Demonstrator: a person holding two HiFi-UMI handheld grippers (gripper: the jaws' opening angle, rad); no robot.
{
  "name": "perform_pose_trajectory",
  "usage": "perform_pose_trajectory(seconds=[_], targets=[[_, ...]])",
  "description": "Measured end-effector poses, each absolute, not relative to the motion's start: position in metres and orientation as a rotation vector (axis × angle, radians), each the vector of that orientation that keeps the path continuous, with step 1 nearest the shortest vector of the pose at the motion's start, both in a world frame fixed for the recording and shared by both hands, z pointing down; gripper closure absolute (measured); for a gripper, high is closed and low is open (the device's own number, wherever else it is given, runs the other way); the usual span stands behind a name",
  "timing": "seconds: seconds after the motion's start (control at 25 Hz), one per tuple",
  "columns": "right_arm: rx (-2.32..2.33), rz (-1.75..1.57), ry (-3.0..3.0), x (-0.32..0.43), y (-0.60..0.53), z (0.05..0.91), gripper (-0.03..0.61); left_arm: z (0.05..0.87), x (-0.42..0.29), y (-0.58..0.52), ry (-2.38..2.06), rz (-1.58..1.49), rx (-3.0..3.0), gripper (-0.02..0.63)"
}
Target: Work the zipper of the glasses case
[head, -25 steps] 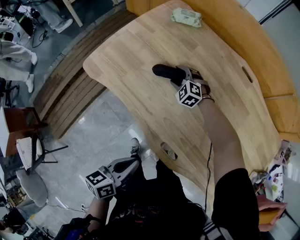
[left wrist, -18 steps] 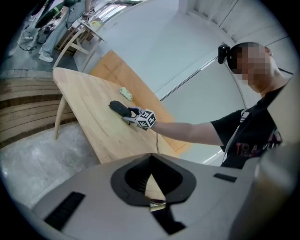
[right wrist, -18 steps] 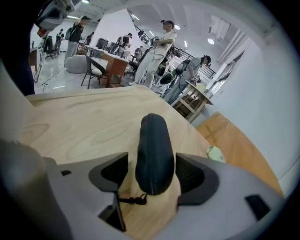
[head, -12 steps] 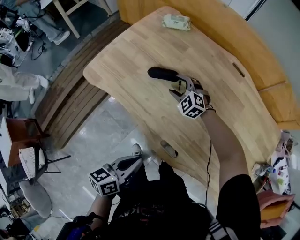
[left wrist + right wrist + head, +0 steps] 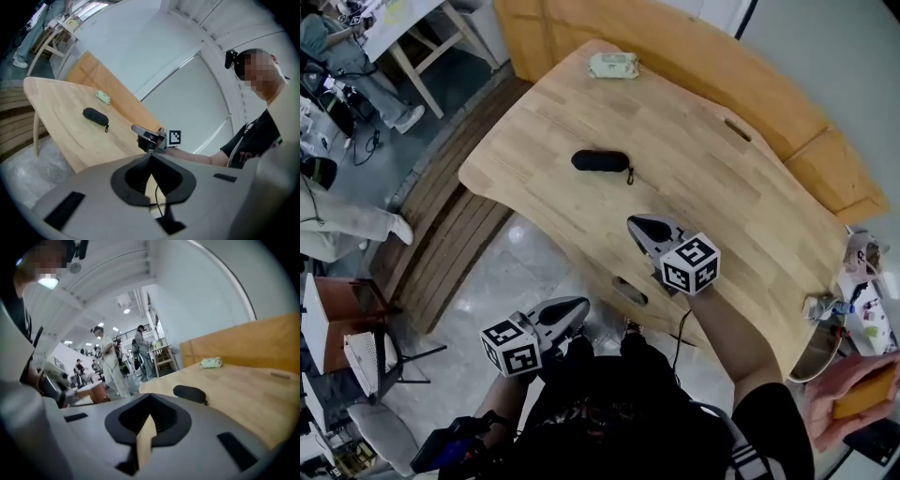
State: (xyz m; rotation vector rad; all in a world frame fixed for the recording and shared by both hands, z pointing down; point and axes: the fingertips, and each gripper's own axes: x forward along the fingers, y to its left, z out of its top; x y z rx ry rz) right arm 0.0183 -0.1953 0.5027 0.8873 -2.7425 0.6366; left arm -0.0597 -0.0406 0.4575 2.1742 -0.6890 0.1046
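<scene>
The black glasses case (image 5: 600, 160) lies closed on the wooden table (image 5: 703, 197), its zipper pull hanging off its right end. It also shows as a small dark oval in the left gripper view (image 5: 95, 116) and the right gripper view (image 5: 189, 393). My right gripper (image 5: 639, 225) is shut with nothing in it, hovering over the table's near side, well back from the case. My left gripper (image 5: 577, 307) is shut and empty too, held below the table's near edge over the floor.
A pale green packet (image 5: 612, 65) lies at the table's far end. An orange bench (image 5: 769, 103) runs along the far side. Wooden decking (image 5: 441, 234) and chairs are at the left. People stand in the background of the right gripper view.
My right gripper let go of the case and drew back toward me, its jaws closing. The case stays on the table, farther from the gripper. The head view swung.
</scene>
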Motion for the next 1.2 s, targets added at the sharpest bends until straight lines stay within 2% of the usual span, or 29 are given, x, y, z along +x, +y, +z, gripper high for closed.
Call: perform_pose_trajectory(seconds=[0.16,0.56,0.76,1.2], targets=[[0.924,0.897,-2.839,0.015,-0.155,0.462,0.563,0.441,-0.054,-0.046,-0.643,0.076,2.23,0.603],[0.89,0.977,-2.995,-0.011,-0.061,0.379,0.563,0.405,-0.053,-0.044,-0.624,0.056,2.34,0.603],[0.87,0.918,-2.999,-0.024,-0.035,0.372,0.564,0.396,-0.058,-0.043,-0.639,0.059,2.361,0.603],[0.878,1.05,-2.981,-0.025,-0.024,0.383,0.565,0.401,-0.052,-0.032,-0.608,0.109,2.374,0.603]])
